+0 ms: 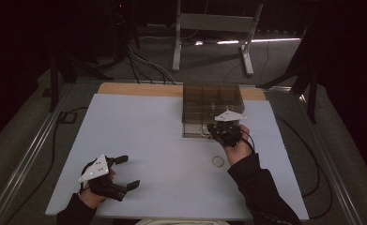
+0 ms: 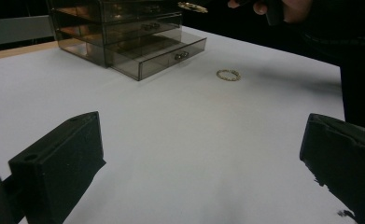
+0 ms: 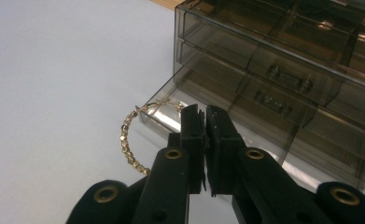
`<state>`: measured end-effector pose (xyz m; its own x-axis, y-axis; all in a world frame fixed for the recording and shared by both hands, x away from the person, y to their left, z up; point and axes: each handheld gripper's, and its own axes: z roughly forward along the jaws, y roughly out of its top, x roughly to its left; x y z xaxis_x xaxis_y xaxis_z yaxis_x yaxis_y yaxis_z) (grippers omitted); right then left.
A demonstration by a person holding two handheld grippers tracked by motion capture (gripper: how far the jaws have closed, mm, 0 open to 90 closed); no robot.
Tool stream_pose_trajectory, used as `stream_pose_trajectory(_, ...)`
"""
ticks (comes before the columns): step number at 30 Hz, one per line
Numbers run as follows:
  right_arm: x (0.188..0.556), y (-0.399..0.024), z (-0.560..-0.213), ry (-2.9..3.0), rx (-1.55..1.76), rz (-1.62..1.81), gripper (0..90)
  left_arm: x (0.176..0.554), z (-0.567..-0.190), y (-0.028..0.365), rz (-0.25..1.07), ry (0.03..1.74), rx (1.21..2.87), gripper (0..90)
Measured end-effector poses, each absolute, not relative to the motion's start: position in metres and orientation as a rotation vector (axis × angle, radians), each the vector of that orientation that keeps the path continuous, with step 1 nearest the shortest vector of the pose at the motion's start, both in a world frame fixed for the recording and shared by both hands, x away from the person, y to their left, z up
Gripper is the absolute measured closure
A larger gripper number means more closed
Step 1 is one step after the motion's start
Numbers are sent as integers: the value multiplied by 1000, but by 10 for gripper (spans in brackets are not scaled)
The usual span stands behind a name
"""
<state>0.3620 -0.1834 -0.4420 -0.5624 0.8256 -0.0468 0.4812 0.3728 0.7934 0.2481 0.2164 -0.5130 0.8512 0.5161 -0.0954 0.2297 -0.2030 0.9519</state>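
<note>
Over open drawer (image 3: 283,154), right tongs (image 3: 204,116) pinch gold bracelet (image 3: 126,142); left tongs (image 2: 203,154) wide, facing second ring (image 2: 228,74).

drawer box (image 3: 283,70): glossy smoked plastic | bracelet (image 3: 126,140): shiny gold metal | table (image 1: 139,136): matt white

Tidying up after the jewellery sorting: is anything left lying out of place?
Yes: one gold ring lies loose on the table, apart from the organiser, whose bottom drawer stands pulled out.
</note>
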Motion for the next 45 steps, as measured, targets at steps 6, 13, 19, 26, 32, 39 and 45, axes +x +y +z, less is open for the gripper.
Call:
stream_pose_trajectory(6,373,-175,-440,2199,1133,1050,865,248,-512,217,292,573,1784,5)
stream_pose_trajectory(13,387,-165,-438,2205,1135,1045,865,249,-511,217,292,587,1775,5)
stream_pose_trajectory(19,397,-157,-439,2210,1146,1032,865,248,-511,217,293,592,1771,5)
stream_pose_trajectory(26,409,-150,-445,2203,1178,1018,865,249,-511,216,295,587,1778,5)
stream_pose_trajectory(32,421,-145,-458,2201,1218,987,865,249,-510,217,294,588,1777,5)
stream_pose_trajectory(39,432,-143,-475,2237,1273,961,695,249,-511,217,293,590,1777,6)
stream_pose_trajectory(45,428,-143,-470,2234,1267,1009,560,249,-511,217,293,591,1777,5)
